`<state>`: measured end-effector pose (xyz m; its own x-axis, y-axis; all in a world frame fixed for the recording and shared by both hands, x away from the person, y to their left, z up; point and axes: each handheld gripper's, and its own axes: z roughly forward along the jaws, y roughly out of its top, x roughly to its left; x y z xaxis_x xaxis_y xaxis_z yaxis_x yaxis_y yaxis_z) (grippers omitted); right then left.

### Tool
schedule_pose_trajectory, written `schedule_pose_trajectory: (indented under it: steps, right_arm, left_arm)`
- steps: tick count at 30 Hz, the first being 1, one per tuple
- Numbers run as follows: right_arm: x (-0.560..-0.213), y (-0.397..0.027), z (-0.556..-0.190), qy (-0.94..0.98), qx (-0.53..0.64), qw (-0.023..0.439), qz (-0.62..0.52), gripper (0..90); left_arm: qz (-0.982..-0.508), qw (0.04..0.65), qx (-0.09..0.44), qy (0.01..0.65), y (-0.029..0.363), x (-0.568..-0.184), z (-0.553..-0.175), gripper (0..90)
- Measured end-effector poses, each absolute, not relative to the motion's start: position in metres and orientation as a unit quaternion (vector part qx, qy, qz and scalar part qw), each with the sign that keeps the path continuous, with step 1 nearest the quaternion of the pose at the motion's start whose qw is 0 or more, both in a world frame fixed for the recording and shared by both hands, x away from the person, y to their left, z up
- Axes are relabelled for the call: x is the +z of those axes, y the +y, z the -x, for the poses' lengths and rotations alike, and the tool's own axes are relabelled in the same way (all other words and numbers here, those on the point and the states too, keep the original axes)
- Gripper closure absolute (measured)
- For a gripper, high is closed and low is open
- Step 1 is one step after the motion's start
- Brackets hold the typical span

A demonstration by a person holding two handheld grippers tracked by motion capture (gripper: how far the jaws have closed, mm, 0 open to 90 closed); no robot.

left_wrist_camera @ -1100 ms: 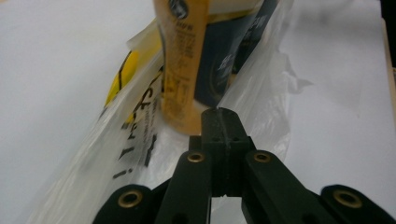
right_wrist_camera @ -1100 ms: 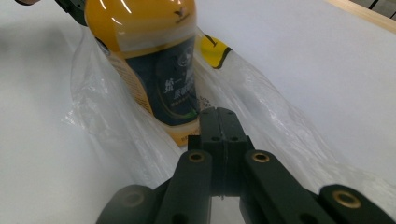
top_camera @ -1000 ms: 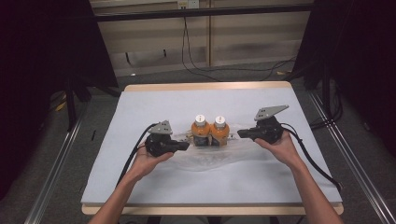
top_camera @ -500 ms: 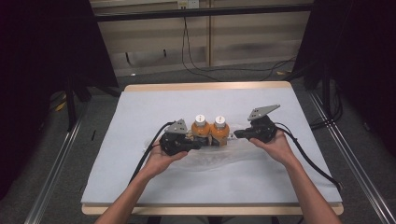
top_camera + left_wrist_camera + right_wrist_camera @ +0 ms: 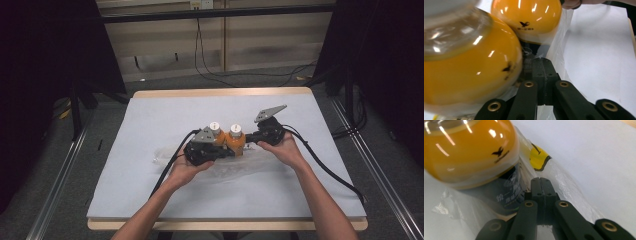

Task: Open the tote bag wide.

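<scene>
2 orange bottles (image 5: 227,140) stand upright, touching, mid-table (image 5: 150,200), inside a clear plastic bag (image 5: 560,42). Left tongs (image 5: 226,151) and right tongs (image 5: 248,140) flank them, each pinched shut on bag film. Bottles lie between the tongs; neither hand nearer.

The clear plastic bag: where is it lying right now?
In the high view the clear plastic bag lies mid-table on the white cloth, under and around the two orange bottles, between the left claw and right claw.
</scene>
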<state>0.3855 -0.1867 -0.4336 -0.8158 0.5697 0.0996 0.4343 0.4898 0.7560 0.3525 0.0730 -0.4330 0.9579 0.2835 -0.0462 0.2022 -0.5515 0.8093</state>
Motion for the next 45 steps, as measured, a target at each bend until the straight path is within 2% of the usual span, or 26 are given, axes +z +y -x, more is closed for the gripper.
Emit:
schedule_pose_trajectory:
  steps: [13, 28, 34, 38, 45]
  right_arm:
    - [-0.458, -0.174, -0.402, 0.855, 0.415, 0.055, -0.305, 90.0]
    - [-0.486, -0.168, -0.416, 0.854, 0.389, 0.023, -0.343, 90.0]
    - [-0.486, -0.167, -0.420, 0.855, 0.386, 0.027, -0.345, 90.0]
    - [-0.485, -0.165, -0.419, 0.859, 0.381, 0.034, -0.342, 90.0]
    - [-0.484, -0.160, -0.421, 0.860, 0.372, 0.052, -0.347, 90.0]
  left_arm:
    - [-0.901, 0.410, 0.049, 0.135, 0.067, -0.458, -0.351, 90.0]
    - [-0.899, 0.407, 0.073, 0.144, 0.076, -0.476, -0.345, 90.0]
    - [-0.910, 0.385, 0.072, 0.136, 0.072, -0.483, -0.337, 90.0]
    - [-0.908, 0.391, 0.054, 0.140, 0.074, -0.484, -0.337, 90.0]
    - [-0.911, 0.391, 0.055, 0.123, 0.075, -0.484, -0.329, 90.0]
